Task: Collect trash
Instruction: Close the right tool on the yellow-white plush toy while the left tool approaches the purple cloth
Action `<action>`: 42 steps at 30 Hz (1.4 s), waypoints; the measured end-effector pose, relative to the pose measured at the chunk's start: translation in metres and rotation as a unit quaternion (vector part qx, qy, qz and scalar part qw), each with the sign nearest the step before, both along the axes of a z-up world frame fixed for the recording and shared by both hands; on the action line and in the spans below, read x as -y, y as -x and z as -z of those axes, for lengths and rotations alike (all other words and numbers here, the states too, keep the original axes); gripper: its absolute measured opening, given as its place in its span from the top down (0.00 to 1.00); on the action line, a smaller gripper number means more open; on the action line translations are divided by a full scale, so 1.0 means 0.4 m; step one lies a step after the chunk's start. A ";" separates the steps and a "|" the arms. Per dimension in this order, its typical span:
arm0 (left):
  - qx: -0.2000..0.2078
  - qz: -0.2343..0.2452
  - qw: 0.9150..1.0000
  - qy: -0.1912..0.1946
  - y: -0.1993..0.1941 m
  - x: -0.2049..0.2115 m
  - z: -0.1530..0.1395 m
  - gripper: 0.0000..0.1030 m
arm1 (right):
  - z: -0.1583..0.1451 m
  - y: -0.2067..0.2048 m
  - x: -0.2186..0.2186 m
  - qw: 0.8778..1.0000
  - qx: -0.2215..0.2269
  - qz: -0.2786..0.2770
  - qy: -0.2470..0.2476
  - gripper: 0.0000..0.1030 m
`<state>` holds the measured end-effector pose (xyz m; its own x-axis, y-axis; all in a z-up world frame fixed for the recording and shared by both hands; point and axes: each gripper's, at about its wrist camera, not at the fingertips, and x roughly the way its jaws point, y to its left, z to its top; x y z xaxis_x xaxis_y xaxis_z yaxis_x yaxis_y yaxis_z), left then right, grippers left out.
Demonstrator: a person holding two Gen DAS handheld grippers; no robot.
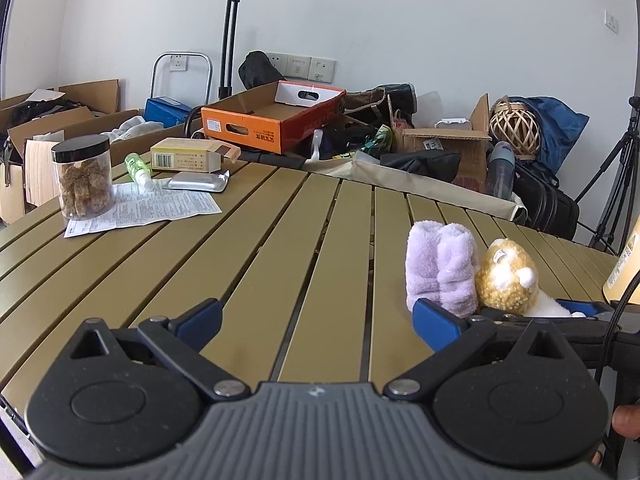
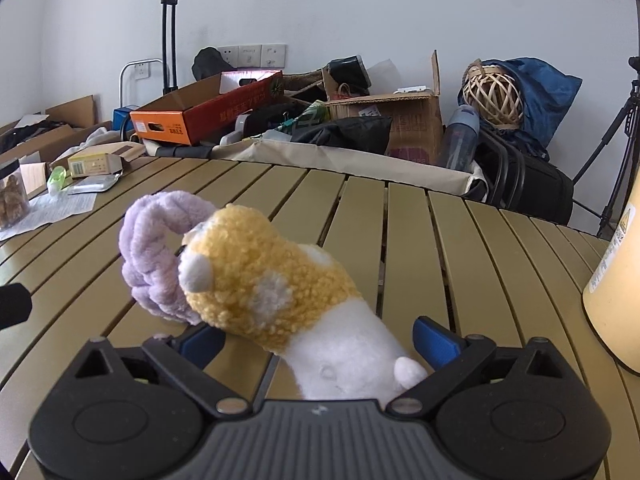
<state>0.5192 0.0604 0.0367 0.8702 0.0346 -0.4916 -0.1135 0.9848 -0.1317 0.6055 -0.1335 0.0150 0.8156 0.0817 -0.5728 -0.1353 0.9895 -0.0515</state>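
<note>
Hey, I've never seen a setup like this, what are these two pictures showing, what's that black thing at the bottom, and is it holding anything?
A person holds two handheld grippers, each carrying a camera looking along its jaws. One picture is from the left gripper, jaws wide open over a bare stretch of the olive slatted table. The other is from the right gripper: the yellow and white plush toy lies between its open jaws, not squeezed. A fluffy lilac cloth rests against the toy. Far left are a clear jar with a black lid, a printed paper sheet and a small yellow carton.
</note>
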 end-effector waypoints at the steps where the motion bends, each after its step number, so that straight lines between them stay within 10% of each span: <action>1: -0.001 0.001 1.000 -0.001 -0.001 0.001 0.001 0.00 | 0.001 -0.001 0.002 1.000 -0.001 -0.002 -0.007 0.15; 15: 0.009 0.010 1.000 -0.002 0.021 0.018 -0.015 0.00 | -0.005 0.013 0.065 0.999 0.007 0.027 -0.045 0.55; 42: -0.033 0.026 0.999 -0.013 -0.177 0.191 -0.036 0.00 | -0.084 0.091 0.356 0.971 0.062 0.091 -0.211 0.57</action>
<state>0.5901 -0.0160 0.0510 0.8372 0.0034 -0.5469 -0.0696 0.9925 -0.1004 0.5690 -0.2761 0.0487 0.8990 0.1364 -0.4161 0.0243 0.9333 0.3584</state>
